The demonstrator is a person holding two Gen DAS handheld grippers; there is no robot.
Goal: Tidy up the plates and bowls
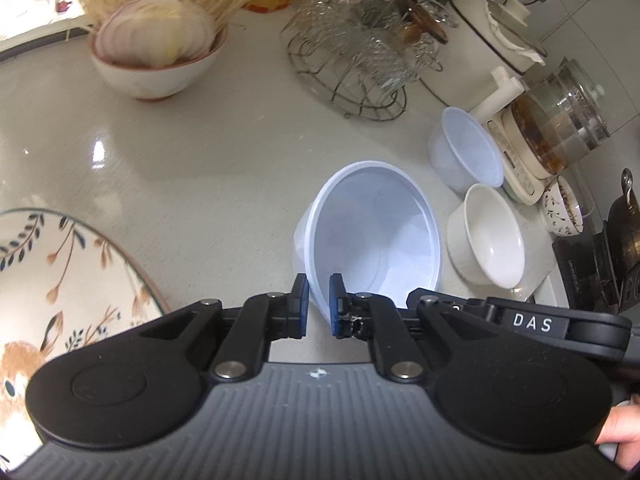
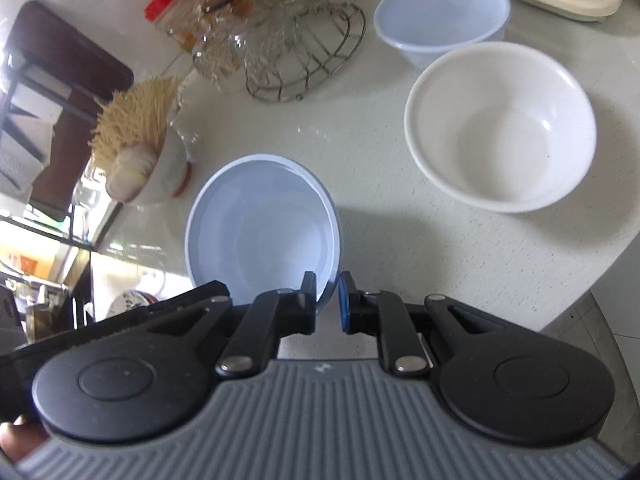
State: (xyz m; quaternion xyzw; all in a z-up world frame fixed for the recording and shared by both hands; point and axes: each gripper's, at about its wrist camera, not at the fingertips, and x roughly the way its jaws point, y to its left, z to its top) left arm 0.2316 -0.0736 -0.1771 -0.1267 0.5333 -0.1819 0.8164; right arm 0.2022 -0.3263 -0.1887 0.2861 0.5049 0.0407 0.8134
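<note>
A pale blue plastic bowl is tilted over the white counter, and both grippers hold it by the rim. My left gripper is shut on its near rim, one pad inside and one outside. My right gripper is shut on the rim at the opposite side. The right gripper's black body shows at the right of the left wrist view. A second pale blue bowl and a white bowl stand side by side further right.
A leaf-patterned plate lies at the left. A bowl of sliced onion sits by dry noodles. A wire basket of glasses stands behind. A glass kettle and a small patterned bowl are at the right. The counter edge curves near right.
</note>
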